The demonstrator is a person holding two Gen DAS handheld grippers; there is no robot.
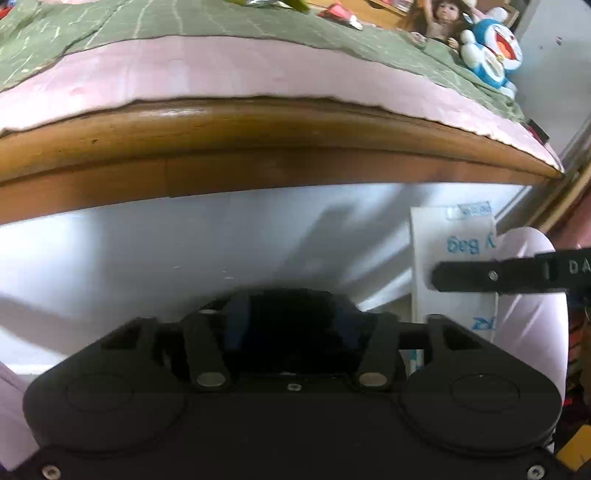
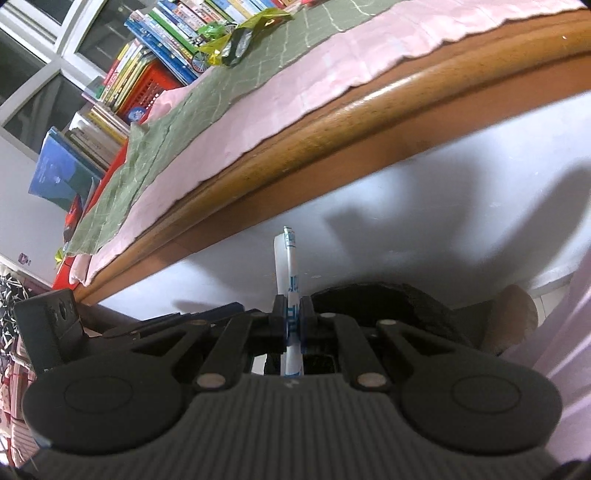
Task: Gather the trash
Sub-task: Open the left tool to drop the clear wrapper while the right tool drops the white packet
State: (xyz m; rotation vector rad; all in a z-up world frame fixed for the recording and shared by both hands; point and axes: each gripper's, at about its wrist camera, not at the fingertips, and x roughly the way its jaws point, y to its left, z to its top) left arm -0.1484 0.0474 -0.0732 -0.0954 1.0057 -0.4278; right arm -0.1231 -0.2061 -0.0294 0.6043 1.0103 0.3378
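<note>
Pinching a white plastic bag [image 2: 290, 291] edge-on at lower centre, the right gripper [image 2: 292, 321] could let the thin film slip free, while the left gripper [image 1: 291, 325], partly open, grips nothing visible.

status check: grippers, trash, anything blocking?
Right gripper shut on white bag. Left gripper open, nothing between its fingers. Wrappers up on table; table edge between.

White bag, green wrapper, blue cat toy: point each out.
white bag [image 1: 452, 236], left wrist view, on its printed face.
green wrapper [image 2: 255, 24], right wrist view, on its crumpled middle.
blue cat toy [image 1: 493, 48], left wrist view, on its head.
</note>
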